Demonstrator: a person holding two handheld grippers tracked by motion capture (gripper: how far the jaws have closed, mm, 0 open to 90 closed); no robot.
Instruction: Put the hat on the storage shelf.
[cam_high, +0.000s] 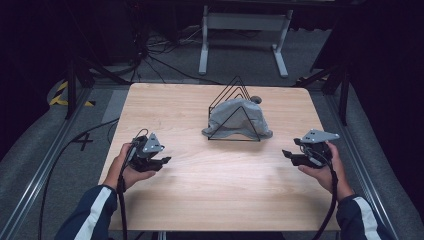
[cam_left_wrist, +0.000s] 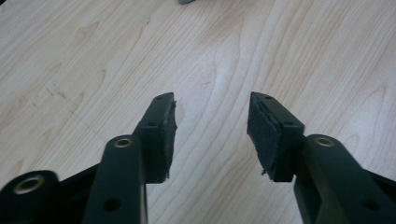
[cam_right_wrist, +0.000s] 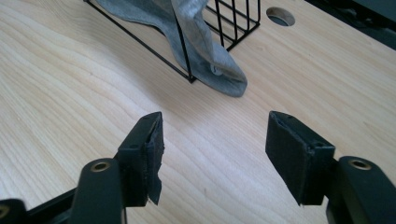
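Now both our grippers, left gripper (cam_high: 164, 161) and right gripper (cam_high: 287, 154), hang empty with jaws apart, while the grey cloth (cam_high: 235, 120) drapes over the black wire rack (cam_high: 235, 102) mid-table (cam_high: 200, 175). We should approach its loose edges evenly, avoiding the wires.

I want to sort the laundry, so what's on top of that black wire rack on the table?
A grey cloth is draped over the black wire rack, its ends lying on the table. Whatever lies under the cloth is covered.
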